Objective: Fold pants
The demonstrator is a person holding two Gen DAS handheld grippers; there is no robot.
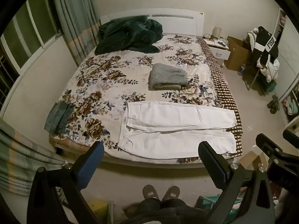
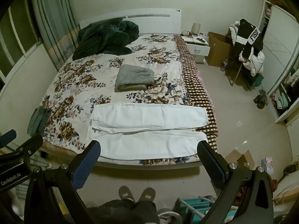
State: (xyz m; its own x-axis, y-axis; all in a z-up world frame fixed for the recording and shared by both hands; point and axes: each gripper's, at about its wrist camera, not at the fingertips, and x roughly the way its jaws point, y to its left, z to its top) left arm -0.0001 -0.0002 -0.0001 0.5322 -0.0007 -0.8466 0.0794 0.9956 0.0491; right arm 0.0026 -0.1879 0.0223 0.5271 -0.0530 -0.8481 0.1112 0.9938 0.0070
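Near the bottom middle of both views, white pants (image 1: 177, 128) lie flat on the flowery bed (image 1: 104, 78), legs pointing right. Above them sits a gray folded towel (image 1: 168, 76). Both the left gripper (image 1: 151, 160) and right gripper (image 2: 148, 157) hang over the floor, jaws wide, holding nothing.

Floral-covered bed (image 1: 104, 78), white pants (image 1: 177, 128) spread flat along its near edge, folded grey towel (image 1: 168, 76) mid-bed, dark green blanket (image 1: 129, 34) heaped by the headboard, denim piece (image 1: 58, 117) at the left edge.

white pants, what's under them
The white pants lie flat on the floral bedspread, with their leg ends over the brown checked blanket. What the fabric covers directly beneath is hidden.
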